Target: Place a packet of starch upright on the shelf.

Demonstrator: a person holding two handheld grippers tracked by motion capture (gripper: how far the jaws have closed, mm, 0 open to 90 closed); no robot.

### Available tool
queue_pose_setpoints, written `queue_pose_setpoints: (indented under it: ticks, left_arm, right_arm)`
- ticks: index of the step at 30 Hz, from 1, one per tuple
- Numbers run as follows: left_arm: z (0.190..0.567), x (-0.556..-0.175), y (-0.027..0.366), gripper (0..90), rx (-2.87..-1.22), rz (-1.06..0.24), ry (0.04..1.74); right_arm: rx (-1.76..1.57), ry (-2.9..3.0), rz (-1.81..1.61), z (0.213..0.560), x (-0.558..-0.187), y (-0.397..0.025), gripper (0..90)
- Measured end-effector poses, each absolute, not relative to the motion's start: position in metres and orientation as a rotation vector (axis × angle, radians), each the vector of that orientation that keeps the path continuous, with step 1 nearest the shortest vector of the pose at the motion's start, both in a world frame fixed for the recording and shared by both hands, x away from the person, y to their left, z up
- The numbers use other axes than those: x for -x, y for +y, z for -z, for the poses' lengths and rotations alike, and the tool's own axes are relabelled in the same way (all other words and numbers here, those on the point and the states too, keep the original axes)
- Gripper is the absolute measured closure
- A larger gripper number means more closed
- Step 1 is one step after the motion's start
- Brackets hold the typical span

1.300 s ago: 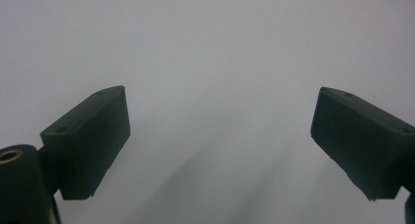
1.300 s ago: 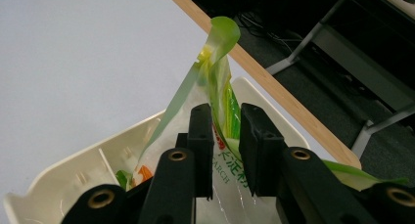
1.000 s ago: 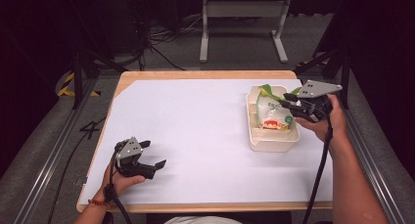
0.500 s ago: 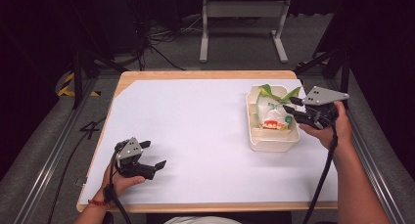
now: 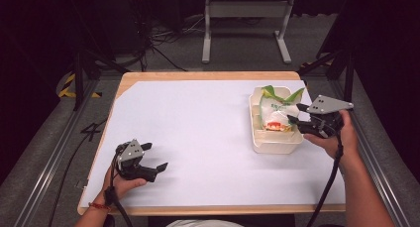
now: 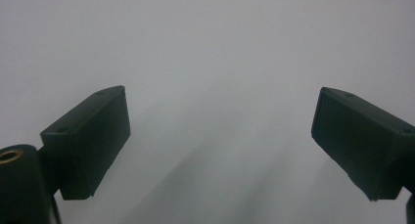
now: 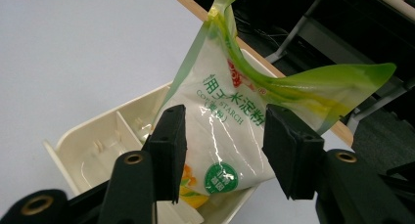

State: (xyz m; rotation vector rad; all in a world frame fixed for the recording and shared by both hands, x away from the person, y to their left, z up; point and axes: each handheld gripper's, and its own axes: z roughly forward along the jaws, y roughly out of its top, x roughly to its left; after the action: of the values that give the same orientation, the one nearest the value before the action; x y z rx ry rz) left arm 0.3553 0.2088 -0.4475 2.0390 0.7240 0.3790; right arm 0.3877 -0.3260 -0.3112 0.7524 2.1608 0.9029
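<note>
The right gripper [image 7: 220, 150] stands parted astride the starch bag [image 7: 230, 136], apparently not pinching it, so the bag rests in the tray [image 5: 275, 140]; the left gripper [image 5: 148, 160] idles, parted.

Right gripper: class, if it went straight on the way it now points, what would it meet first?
Most likely the corn starch bag, which sits between the open jaws of the right gripper in the cream tray. How near it is cannot be judged.
</note>
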Motion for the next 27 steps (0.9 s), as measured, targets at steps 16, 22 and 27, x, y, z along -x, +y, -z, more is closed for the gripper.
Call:
queue_pose_setpoints:
  ticks: [16,22,27]
  left_arm:
    - [0.448,-0.355,0.209,8.3,-2.04,-0.374,0.724]
    - [0.448,-0.354,0.209,8.3,-2.035,-0.371,0.732]
    - [0.448,-0.355,0.209,8.3,-2.04,-0.375,0.725]
  right_arm:
    - [-0.765,2.151,-0.931,0.329,-0.372,-0.332,40.5]
    - [-0.772,2.147,-0.933,0.334,-0.366,-0.335,36.8]
    - [-0.778,2.133,-0.924,0.339,-0.359,-0.336,31.6]
